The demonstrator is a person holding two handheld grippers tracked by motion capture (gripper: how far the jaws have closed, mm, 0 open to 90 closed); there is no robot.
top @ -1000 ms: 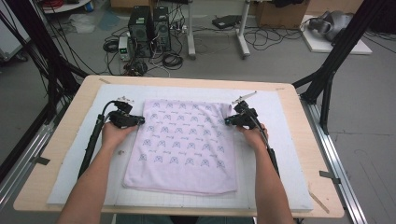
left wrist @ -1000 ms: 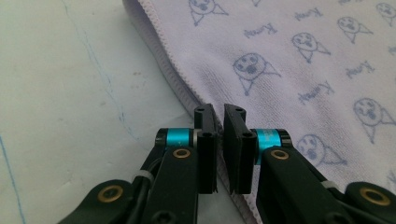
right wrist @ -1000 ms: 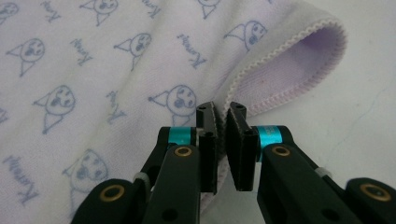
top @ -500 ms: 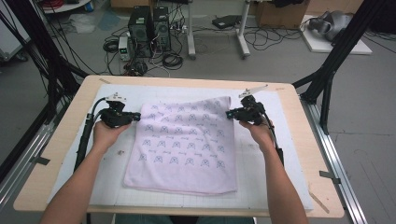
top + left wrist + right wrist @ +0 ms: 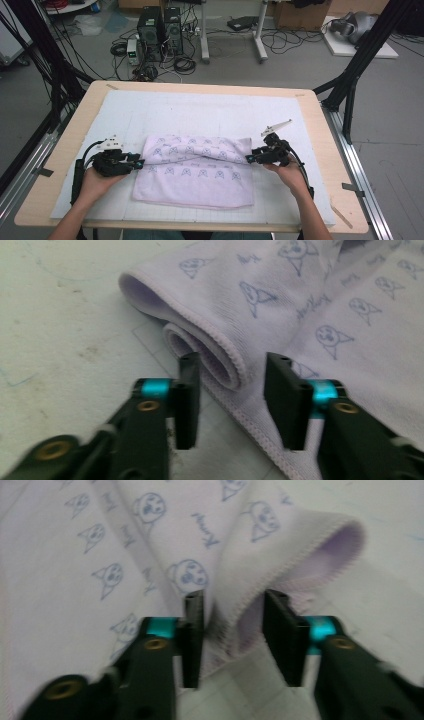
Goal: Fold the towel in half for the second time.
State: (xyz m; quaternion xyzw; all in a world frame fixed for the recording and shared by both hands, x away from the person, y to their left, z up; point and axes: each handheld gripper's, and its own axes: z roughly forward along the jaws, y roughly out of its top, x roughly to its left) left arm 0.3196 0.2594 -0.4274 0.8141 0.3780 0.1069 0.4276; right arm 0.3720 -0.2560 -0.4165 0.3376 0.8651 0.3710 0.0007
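A pale lilac towel with small blue prints lies on the white mat, its far part folded over toward me into a loose roll. My left gripper sits at the towel's left end. Its jaws have just been opening and stand apart, with the rolled hem between them untouched by the pads. At the towel's right end, my right gripper has also just been opening. The folded hem lies loose in the gap of my right gripper.
The white gridded mat covers most of the wooden table. Black frame legs stand at the table's right and left corners. Computer towers and cables sit on the floor beyond.
Both hands came toward me, drawing the towel's far edge over the near part into a fold. Both pairs of jaws went from shut on the corners to apart.
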